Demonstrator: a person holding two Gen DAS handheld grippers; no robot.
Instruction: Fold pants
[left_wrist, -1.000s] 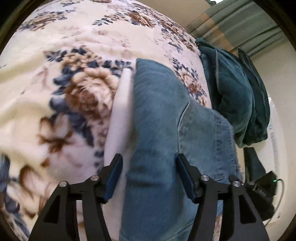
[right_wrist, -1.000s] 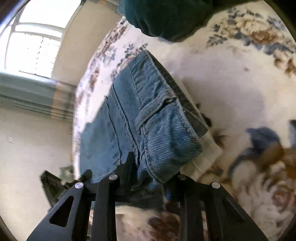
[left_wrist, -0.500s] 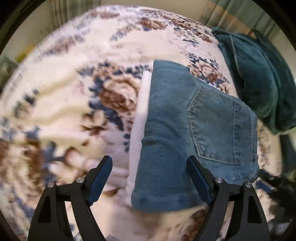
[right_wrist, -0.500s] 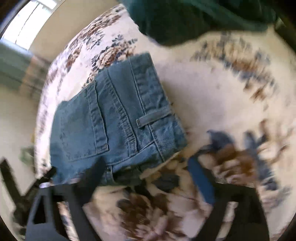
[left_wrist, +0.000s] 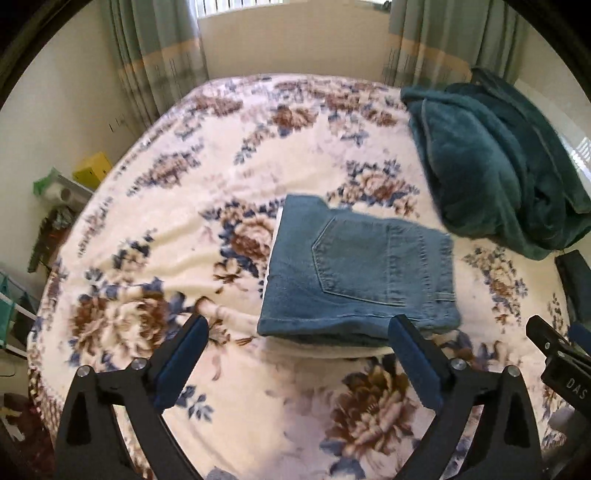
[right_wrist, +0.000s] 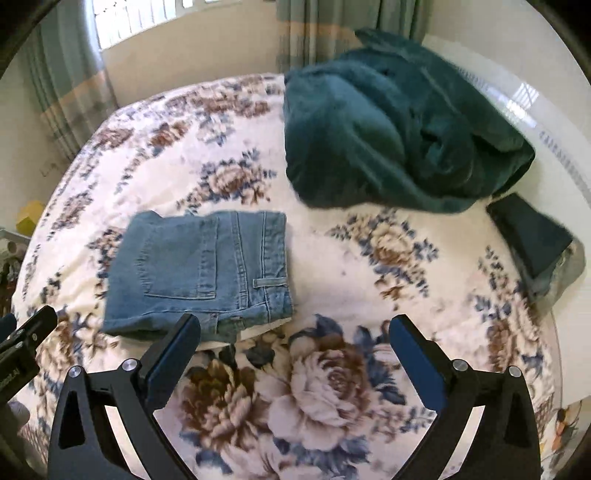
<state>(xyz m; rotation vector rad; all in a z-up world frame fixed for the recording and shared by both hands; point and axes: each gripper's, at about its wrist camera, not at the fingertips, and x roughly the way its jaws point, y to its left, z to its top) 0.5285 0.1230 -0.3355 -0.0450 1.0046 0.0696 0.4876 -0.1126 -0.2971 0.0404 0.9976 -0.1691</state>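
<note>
The blue denim pants (left_wrist: 358, 273) lie folded into a compact rectangle on the floral bedspread (left_wrist: 184, 206), back pocket up. They also show in the right wrist view (right_wrist: 199, 273), left of centre. My left gripper (left_wrist: 297, 347) is open and empty, held above the bed just short of the pants' near edge. My right gripper (right_wrist: 295, 343) is open and empty, to the right of the pants' near corner. Each gripper's tip shows at the edge of the other's view.
A dark teal blanket (left_wrist: 491, 166) is heaped at the bed's far right, also seen in the right wrist view (right_wrist: 391, 125). A small dark folded cloth (right_wrist: 532, 240) lies by the right edge. Curtains and a window stand behind. Clutter sits beside the bed's left side (left_wrist: 62, 195).
The right gripper let go of the pants' waistband and opened. Both grippers pulled back and up from the pants, which now lie folded on the bed.
</note>
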